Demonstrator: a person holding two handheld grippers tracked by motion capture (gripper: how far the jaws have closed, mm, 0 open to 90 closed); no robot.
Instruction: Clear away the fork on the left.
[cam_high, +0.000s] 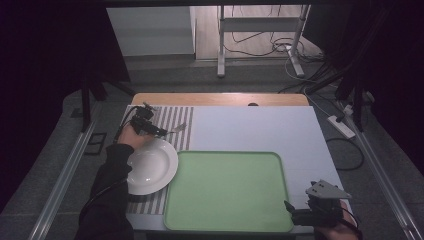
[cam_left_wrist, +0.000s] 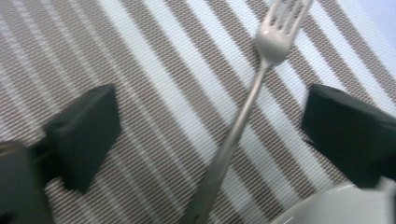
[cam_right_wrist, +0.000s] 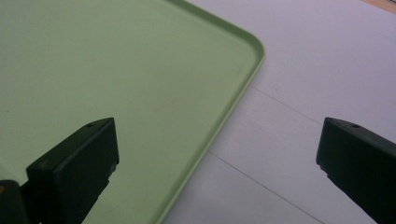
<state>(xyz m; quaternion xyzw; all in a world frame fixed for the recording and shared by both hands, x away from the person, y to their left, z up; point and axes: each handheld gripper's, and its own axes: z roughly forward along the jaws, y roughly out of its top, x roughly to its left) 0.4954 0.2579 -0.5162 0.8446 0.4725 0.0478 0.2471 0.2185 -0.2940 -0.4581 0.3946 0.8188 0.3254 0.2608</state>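
Table w/ pale grey-white top (cam_high: 260, 130), wood strip showing along far edge. Brown-and-white striped woven placemat (cam_high: 175, 125) runs down the table's left side, far edge to near edge.

Silver metal fork (cam_high: 179, 128) lies flat on placemat nr its far right corner, tines pointing away toward the mat's right edge. In left gripper view the fork (cam_left_wrist: 243, 116) runs diagonally between the two black jaws, handle passing down toward the bottom of the frame; neither jaw touches it.

L gripper (cam_high: 159, 132) sits low over placemat at the fork's handle end, jaws spread wide, released, nothing held.

Round white ceramic plate (cam_high: 150, 166) rests on placemat, just nearer than the fork; its right rim comes up to the tray's left edge. Contact there – can't tell. Plate rim (cam_left_wrist: 336, 205) shows at the bottom right of left gripper view.

Light green rectangular plastic tray w/ rounded corners (cam_high: 227, 192) sits mid-table toward near edge, bare.

R gripper (cam_high: 295, 212) at tray's near right corner, jaws spread apart, released, nothing between them. In right gripper view, one jaw over tray (cam_right_wrist: 140, 70), other over bare tabletop (cam_right_wrist: 303, 70).
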